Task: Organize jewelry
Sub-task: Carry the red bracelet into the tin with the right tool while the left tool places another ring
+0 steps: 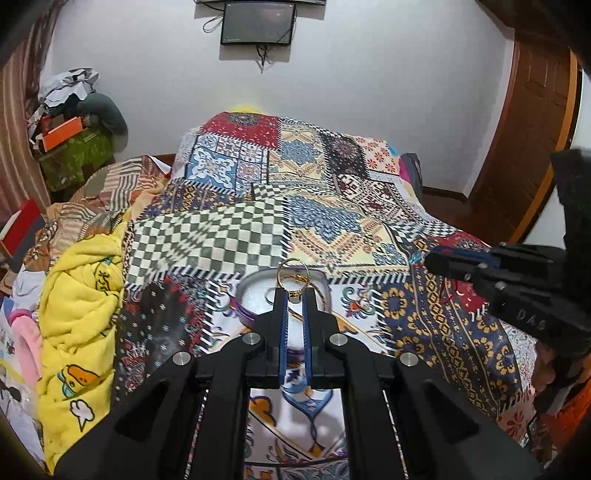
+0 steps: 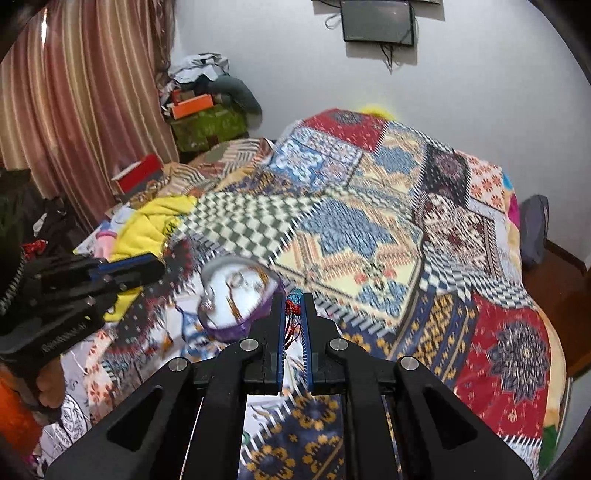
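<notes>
My left gripper (image 1: 295, 294) is shut on a gold ring (image 1: 291, 275), which stands up above its fingertips over the open purple jewelry box (image 1: 258, 291) with a white lining. In the right wrist view the same box (image 2: 236, 295) lies on the patchwork bedspread (image 2: 369, 229), just left of my right gripper (image 2: 294, 300). That gripper is shut on a red and blue beaded piece (image 2: 293, 306) whose threads hang between its fingers. The right gripper (image 1: 454, 264) also shows at the right edge of the left wrist view, and the left gripper (image 2: 147, 264) at the left of the right wrist view.
A yellow cartoon blanket (image 1: 81, 306) is bunched to the left of the box. Striped curtains (image 2: 74, 110) hang at the left, with a pile of boxes and clothes (image 2: 207, 107) in the corner. A red box (image 2: 138, 173) rests on the bed's far left. A dark screen (image 1: 258, 22) hangs on the wall.
</notes>
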Demonstrator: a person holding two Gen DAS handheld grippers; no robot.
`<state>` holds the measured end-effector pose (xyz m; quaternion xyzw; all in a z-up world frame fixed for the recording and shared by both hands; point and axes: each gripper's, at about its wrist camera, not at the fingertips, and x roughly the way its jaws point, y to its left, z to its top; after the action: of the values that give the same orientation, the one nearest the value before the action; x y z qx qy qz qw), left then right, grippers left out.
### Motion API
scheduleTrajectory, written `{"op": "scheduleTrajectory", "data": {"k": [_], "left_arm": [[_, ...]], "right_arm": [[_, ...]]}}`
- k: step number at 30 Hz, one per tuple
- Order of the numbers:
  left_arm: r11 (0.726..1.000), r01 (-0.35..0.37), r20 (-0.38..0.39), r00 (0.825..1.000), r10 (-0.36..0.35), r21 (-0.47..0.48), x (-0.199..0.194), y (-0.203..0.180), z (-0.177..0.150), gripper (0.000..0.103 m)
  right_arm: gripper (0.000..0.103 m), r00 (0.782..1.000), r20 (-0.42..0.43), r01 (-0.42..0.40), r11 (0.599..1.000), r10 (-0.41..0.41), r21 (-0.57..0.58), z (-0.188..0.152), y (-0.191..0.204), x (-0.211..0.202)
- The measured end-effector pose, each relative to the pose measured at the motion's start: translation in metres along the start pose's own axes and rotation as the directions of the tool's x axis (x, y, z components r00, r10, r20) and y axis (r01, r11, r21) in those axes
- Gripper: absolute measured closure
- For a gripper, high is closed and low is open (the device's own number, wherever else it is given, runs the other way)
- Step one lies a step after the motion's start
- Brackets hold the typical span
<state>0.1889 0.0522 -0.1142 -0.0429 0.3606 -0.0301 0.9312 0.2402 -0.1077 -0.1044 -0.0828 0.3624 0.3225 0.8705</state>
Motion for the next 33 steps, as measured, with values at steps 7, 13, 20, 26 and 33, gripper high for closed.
{"op": "scheduleTrajectory", "data": {"k": [7, 13, 20, 26, 33], "left_arm": [[1.000, -0.008, 0.006, 1.000, 0.008, -0.005, 0.006, 0.013, 0.008, 0.097], [1.000, -0.001, -0.003, 1.000, 0.001, -0.001, 0.018, 0.022, 0.011, 0.097], [1.000, 0.027, -0.050, 0.998, -0.027, 0.003, 0.047, 0.031, 0.010, 0.097], [0.999, 0.052, -0.115, 0.992, -0.051, 0.004, 0.080, 0.039, 0.009, 0.097], [0.996, 0.089, -0.151, 0.985, -0.087, 0.001, 0.100, 0.044, 0.008, 0.097]], "right_arm": [[0.096, 0.999, 0.031, -0.026, 0.999, 0.027, -0.035, 0.017, 0.017, 0.005], [0.096, 0.998, 0.012, -0.058, 0.997, 0.059, -0.052, 0.023, 0.029, 0.025], [0.096, 0.995, -0.050, -0.090, 0.994, 0.087, -0.062, 0.021, 0.036, 0.058], [0.096, 0.989, -0.117, -0.094, 0.994, 0.086, -0.061, 0.011, 0.037, 0.082], [0.096, 0.976, -0.191, -0.113, 0.993, 0.105, -0.031, 0.004, 0.030, 0.108]]}}
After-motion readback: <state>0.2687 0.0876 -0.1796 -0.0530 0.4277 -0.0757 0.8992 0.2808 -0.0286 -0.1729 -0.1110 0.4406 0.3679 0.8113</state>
